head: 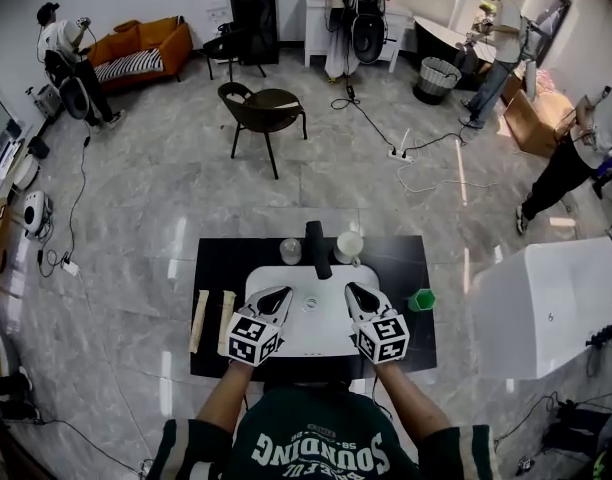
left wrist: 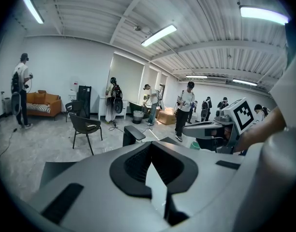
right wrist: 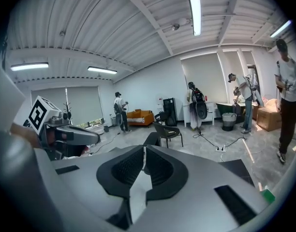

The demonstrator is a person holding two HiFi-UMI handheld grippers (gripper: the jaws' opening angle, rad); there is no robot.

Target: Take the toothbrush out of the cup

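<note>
Strips of pale wood [head: 199, 320] lie at the left end of the black surface [head: 218, 258], beside the white sink [head: 286, 280]. My left claw [head: 279, 295] hovers over the sink's left half, jaws pressed together with nothing between them. At the sink's back edge stand a clear glass [head: 290, 251], the black faucet [head: 316, 248] and the white cup [head: 349, 245], which is just right of the faucet. I cannot make out the toothbrush at this size. My right claw [head: 355, 291] hangs over the sink's right half, jaws likewise together and empty. A green cup [head: 421, 300] sits near the surface's right edge.
</note>
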